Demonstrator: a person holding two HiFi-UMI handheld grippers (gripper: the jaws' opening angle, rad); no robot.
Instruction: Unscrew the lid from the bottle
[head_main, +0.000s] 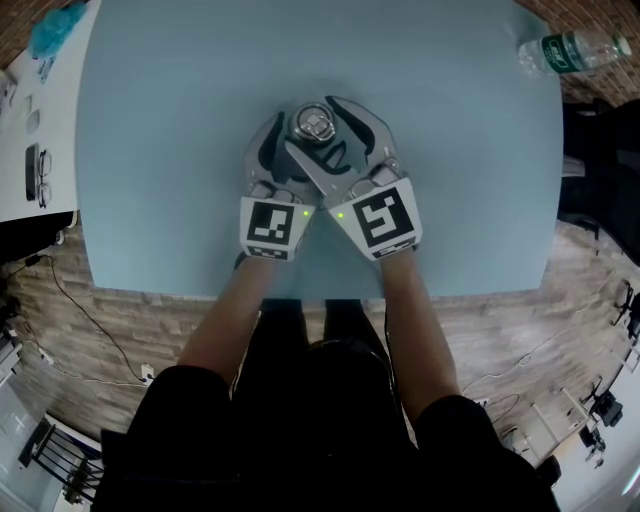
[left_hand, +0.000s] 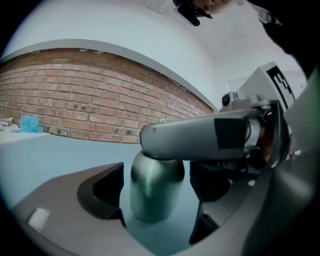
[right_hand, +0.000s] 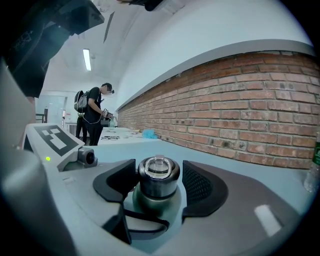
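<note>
While the jaws of the left gripper (left_hand: 158, 189) stand released around the steel bottle (left_hand: 150, 195), slim gaps either side, those of the right gripper (right_hand: 159, 184) flank its lid (right_hand: 159, 170) unclenched; the bottle stands upright on the worktop (head_main: 150, 150), a plastic bottle (head_main: 572, 50) lying at its far right corner

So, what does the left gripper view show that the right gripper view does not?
Left gripper view only: the body of the bottle, down to its base, between the jaws of the left gripper. Right gripper view only: the lid with its ring, between the jaws of the right gripper, and a standing person. Both: the brick wall and the blue table.
</note>
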